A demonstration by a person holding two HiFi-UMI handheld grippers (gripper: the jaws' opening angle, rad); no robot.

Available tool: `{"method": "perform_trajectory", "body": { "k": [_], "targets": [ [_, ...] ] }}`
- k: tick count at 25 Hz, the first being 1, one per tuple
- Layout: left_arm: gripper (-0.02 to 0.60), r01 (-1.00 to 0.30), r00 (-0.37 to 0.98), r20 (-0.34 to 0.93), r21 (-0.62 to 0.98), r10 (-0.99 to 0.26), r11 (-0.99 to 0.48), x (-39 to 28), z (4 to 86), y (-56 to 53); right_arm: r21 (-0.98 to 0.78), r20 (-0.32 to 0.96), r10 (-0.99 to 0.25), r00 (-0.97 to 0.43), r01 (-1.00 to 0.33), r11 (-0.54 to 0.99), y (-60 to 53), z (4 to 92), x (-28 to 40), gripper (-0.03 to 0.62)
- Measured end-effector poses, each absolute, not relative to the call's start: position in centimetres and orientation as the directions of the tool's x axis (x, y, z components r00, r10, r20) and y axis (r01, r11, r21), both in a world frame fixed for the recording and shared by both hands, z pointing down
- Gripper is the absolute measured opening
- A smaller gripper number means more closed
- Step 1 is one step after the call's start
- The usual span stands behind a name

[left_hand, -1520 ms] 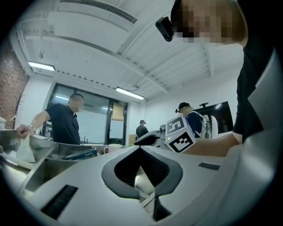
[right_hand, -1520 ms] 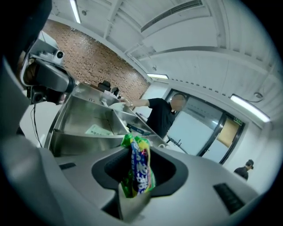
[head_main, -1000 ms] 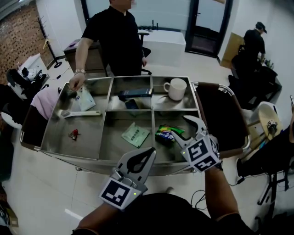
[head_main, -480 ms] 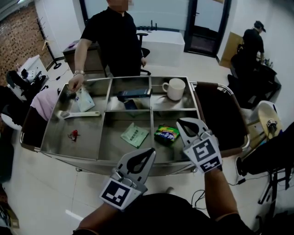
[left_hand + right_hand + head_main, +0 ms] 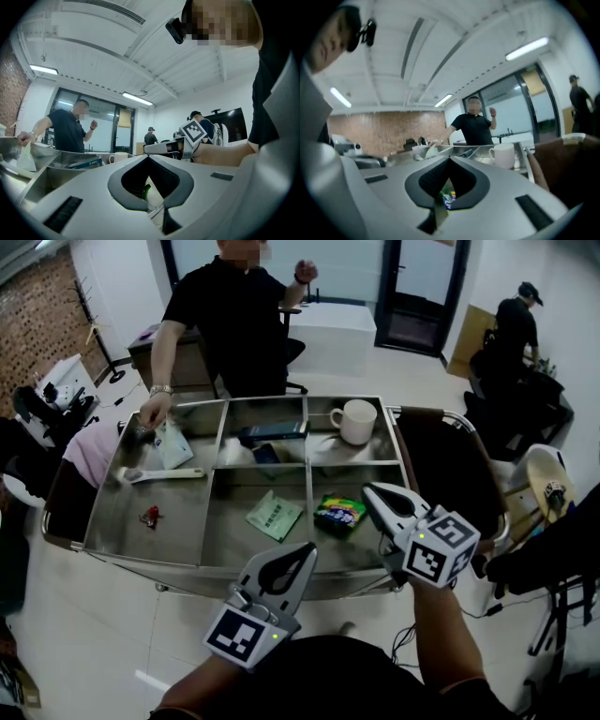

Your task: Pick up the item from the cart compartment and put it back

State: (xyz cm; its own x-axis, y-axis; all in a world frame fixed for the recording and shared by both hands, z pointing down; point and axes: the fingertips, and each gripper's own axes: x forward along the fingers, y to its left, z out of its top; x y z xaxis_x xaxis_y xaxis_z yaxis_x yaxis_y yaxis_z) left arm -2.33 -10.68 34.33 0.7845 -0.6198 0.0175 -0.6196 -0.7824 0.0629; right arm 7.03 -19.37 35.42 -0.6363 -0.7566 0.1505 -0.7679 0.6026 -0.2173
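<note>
Head view looks down on a stainless-steel cart (image 5: 131, 512) split into compartments. It stands on pale floor tiles (image 5: 84, 634) in an office, with a brick wall (image 5: 37, 306) at the left and a dark-framed glass door (image 5: 427, 292) behind. The green snack packet (image 5: 339, 512) lies flat in the near right compartment. The right gripper (image 5: 368, 491) hangs just right of the packet without touching it, jaws pressed together and empty. The left gripper (image 5: 307, 550), at the front rim, is likewise closed on nothing.

Left gripper (image 5: 306, 551), right gripper (image 5: 368, 491): grey shells, black inner pads, black-and-white marker cubes (image 5: 246, 634); black top (image 5: 319, 682)
</note>
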Motion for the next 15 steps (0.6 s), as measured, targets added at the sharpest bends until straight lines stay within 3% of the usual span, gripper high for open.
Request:
{"method": "perform_trajectory", "body": {
  "k": [2,15],
  "targets": [
    [0.0,-0.618,0.786,0.02,0.063,-0.618,-0.784,-2.3,34.3,-10.6,-0.302,0.109,-0.761,-0.639,-0.751,0.587,-19.0,35.2,7.6,0.011],
    [0.0,-0.601,0.799,0.023,0.059,-0.6,-0.797,-1.2,34.3,-10.7,-0.172,0.032,-0.808,-0.588,-0.8,0.576,-12.2,31.5,8.3,0.011]
  ]
}}
